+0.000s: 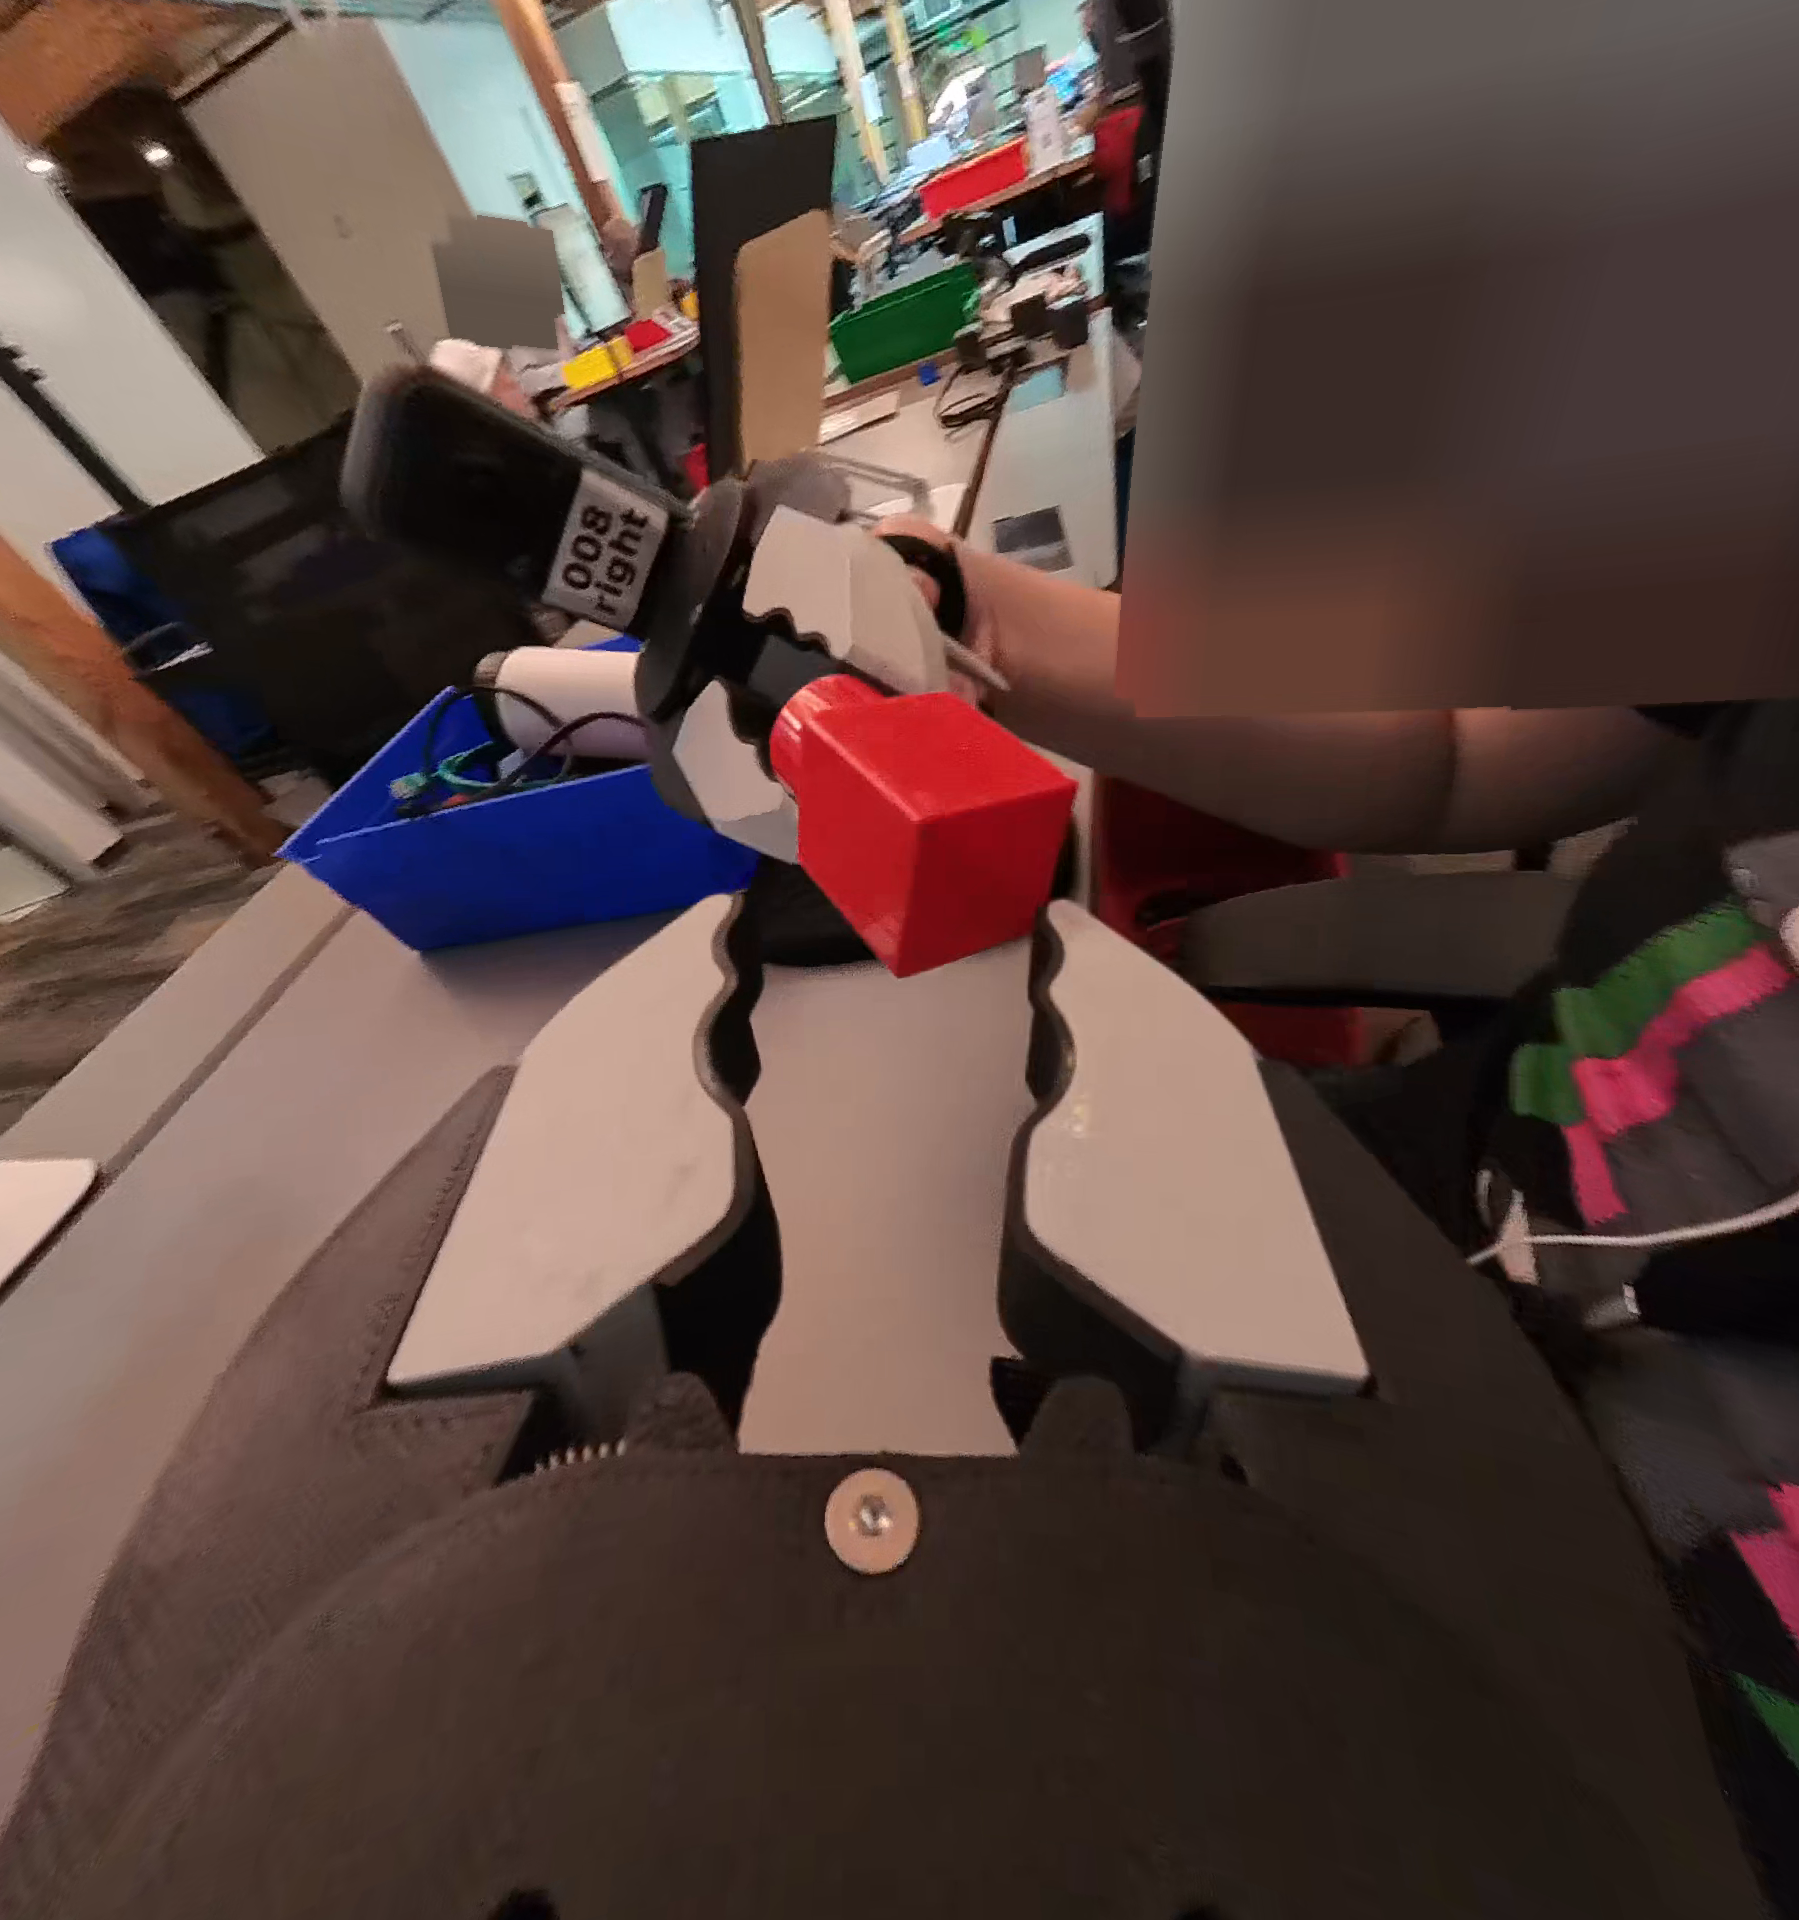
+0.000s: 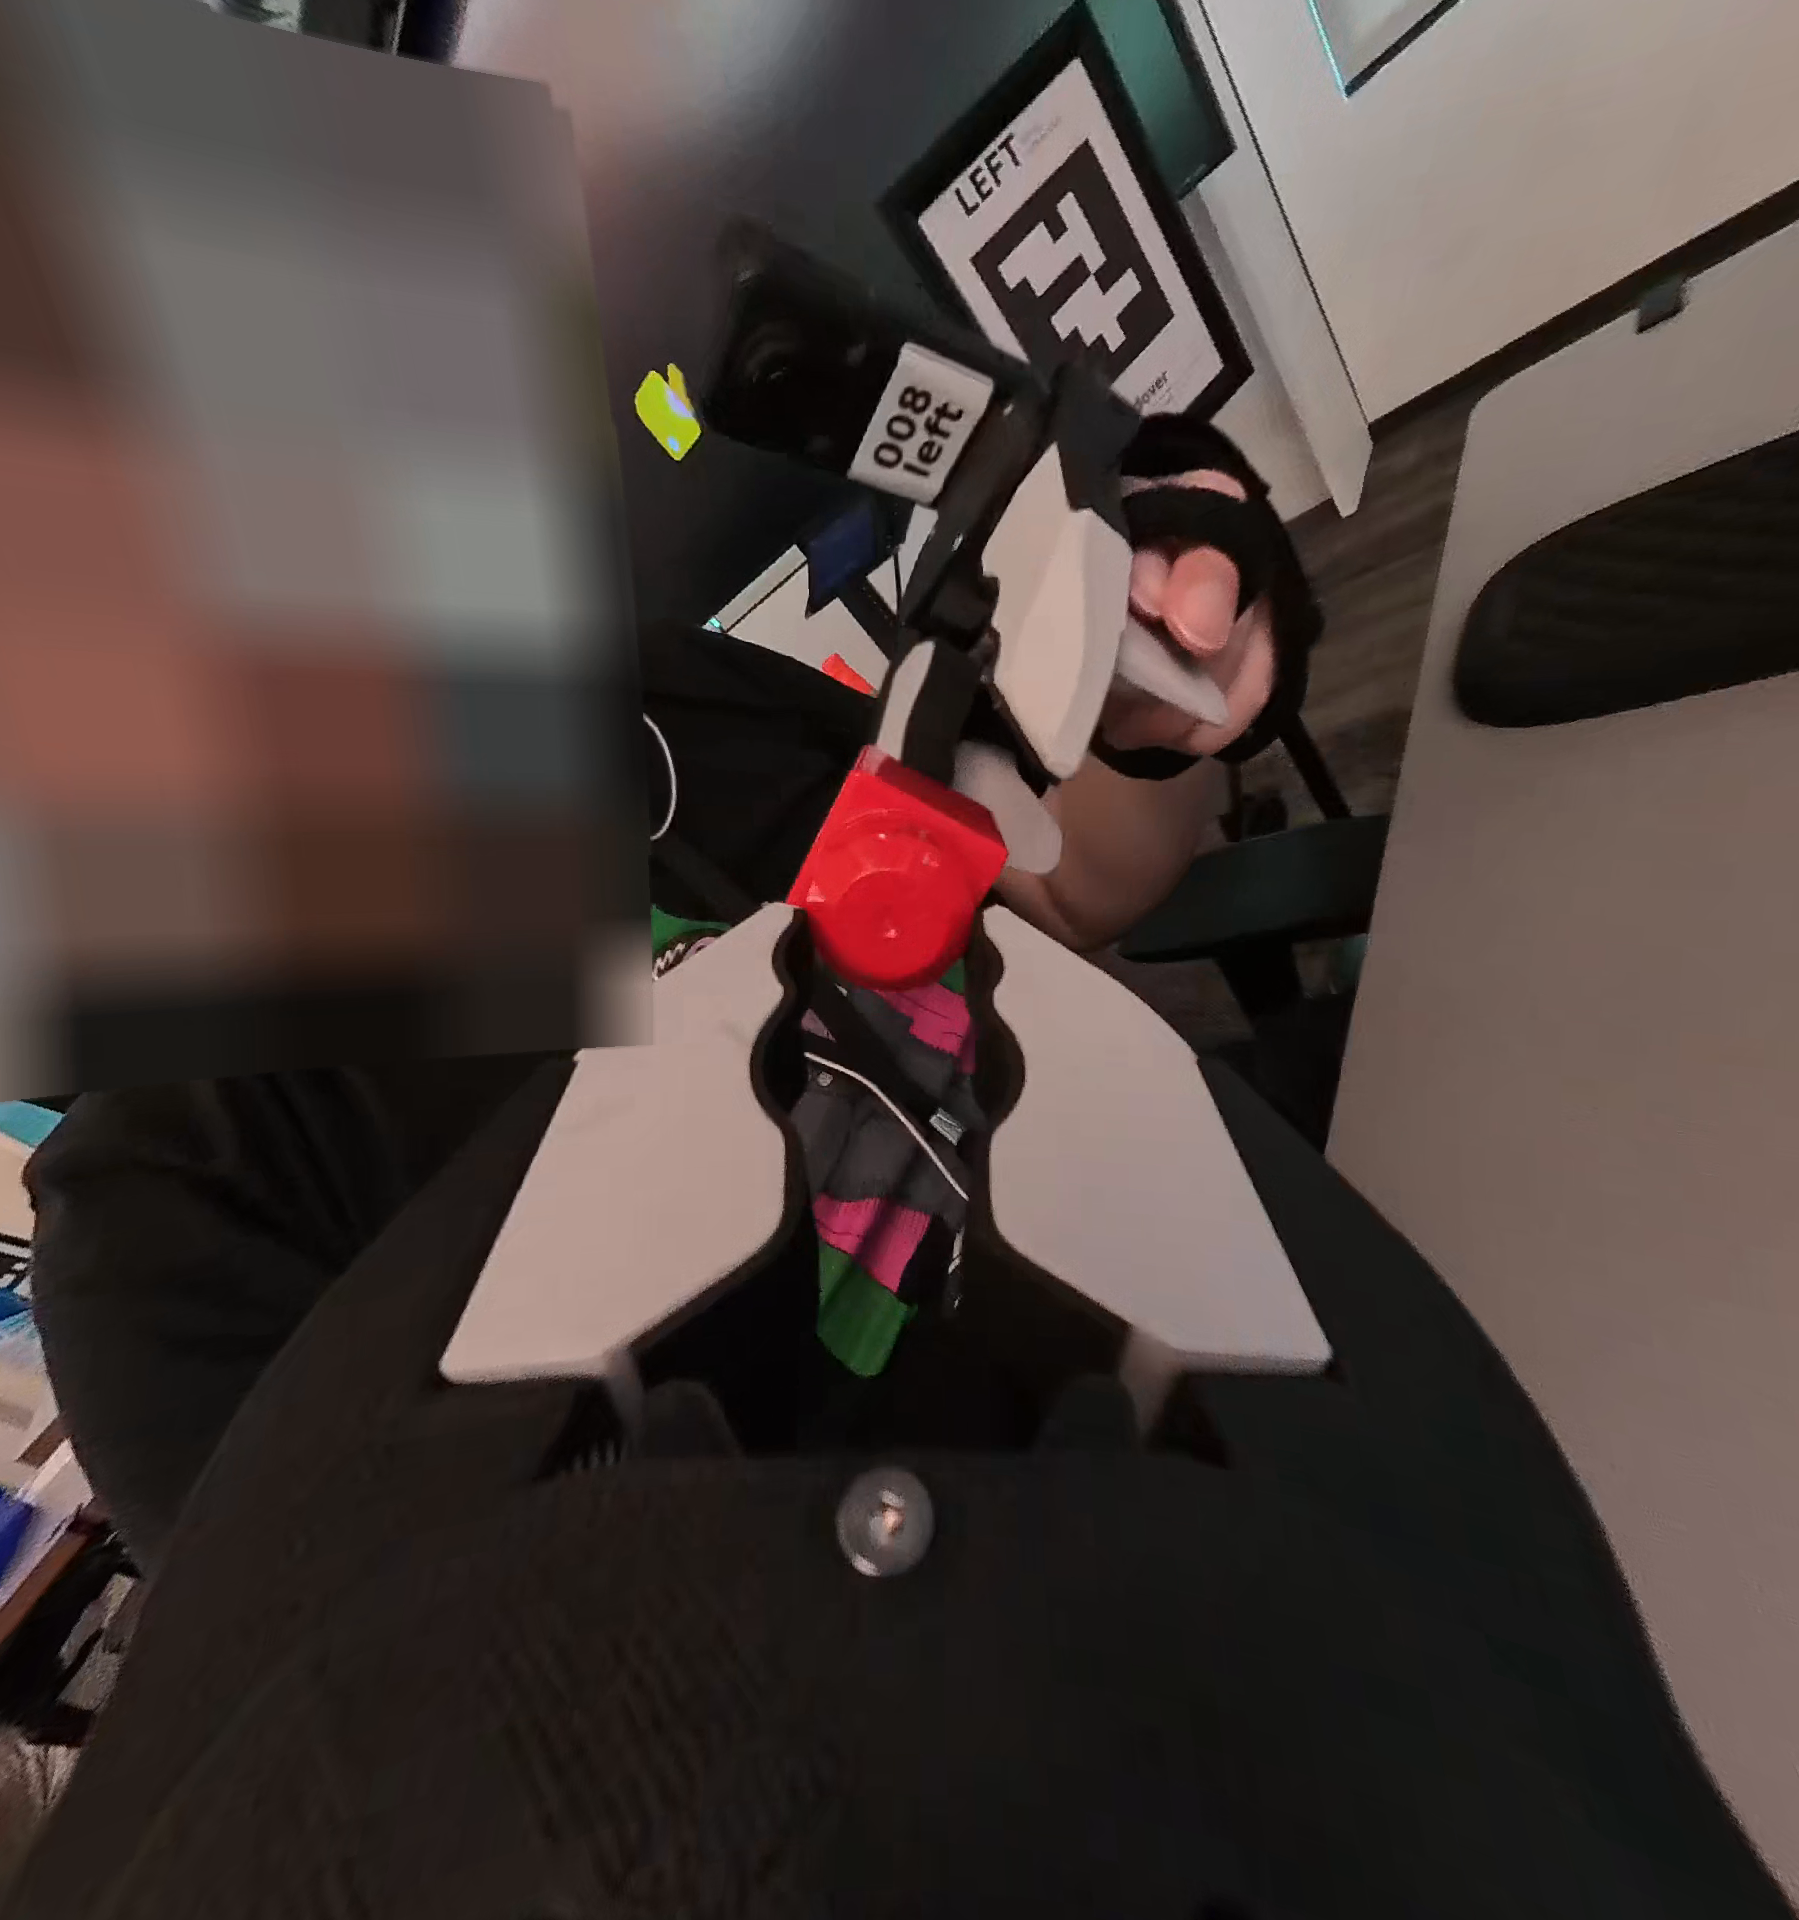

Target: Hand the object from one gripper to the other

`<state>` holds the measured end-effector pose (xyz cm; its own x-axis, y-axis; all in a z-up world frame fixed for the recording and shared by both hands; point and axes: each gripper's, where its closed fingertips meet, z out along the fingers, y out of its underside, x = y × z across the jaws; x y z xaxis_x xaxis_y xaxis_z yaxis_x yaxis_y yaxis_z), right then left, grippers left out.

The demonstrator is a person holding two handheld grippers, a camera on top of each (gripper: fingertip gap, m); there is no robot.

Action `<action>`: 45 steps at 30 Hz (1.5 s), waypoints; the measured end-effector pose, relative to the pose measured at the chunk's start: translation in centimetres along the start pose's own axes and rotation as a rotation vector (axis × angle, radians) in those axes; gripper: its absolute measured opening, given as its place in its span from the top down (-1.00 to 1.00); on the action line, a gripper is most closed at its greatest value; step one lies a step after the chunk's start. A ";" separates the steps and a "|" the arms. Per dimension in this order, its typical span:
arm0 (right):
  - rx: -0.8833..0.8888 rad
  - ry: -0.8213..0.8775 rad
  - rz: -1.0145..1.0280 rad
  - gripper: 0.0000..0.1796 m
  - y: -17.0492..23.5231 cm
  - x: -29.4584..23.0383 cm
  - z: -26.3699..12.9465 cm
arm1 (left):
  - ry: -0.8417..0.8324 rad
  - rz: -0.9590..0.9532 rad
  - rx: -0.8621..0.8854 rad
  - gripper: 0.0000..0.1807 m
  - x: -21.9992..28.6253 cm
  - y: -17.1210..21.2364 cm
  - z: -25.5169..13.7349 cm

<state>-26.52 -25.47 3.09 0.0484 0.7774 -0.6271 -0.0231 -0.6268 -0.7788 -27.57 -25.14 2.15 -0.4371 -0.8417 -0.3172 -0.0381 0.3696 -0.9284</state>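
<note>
Object: red block [image 1: 926,821] with a round neck at one end, held in the air, clear of the grey table [image 1: 251,1091].
Left gripper [image 1: 890,920]: spread wide; takes the block's lower corner between its fingertips without clamping it.
Contact at left gripper: meets or nearly meets the block's face with one fingertip [image 1: 1056,925]; leaves a clear gap at the other fingertip.
Right gripper [image 2: 879,935]: pressed onto the block's round neck, pinching it from both sides; points back toward the left gripper from just beyond the block.
Block relative to the tongs: bridges the two, round end in the right gripper's pinch, square end reaching down into the left gripper's open gap.
Right wrist view: shows the round red end face-on between the near tips, and the left gripper's two fingers flanking the square part behind it, tilted.
Hand [image 2: 1207,623]: wraps the left gripper's handle, in a black strap.
Other hand [image 1: 936,592]: grips the right gripper, beyond the block from the left gripper.
Blue bin [image 1: 521,862]: stands on the table ahead of the left gripper and off to its left, with cables inside.
Patterned cloth [image 1: 1653,1039]: pink, green and black, lies to the right of the left gripper.
</note>
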 end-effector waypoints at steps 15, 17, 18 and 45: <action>-0.052 0.087 -0.071 0.63 1.1 0.5 0.4 | -0.255 0.049 0.056 0.96 -2.4 -1.4 0.3; 0.001 0.201 -0.156 0.55 0.3 1.6 0.1 | -0.421 0.047 0.103 0.98 -4.3 -1.7 -0.6; 0.049 0.294 -0.217 0.51 -0.4 2.4 -0.3 | -0.495 0.038 0.127 0.98 -5.3 -1.8 -1.3; 0.159 1.299 -1.591 0.24 -9.3 1.6 3.9 | 0.320 -1.289 1.215 0.98 -8.7 -2.3 -6.2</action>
<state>-30.10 -18.23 9.28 0.6349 -0.0095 0.7725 0.6806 0.4799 -0.5535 -29.21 -16.22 8.23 -0.8129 -0.1811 0.5535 0.0882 -0.9778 -0.1903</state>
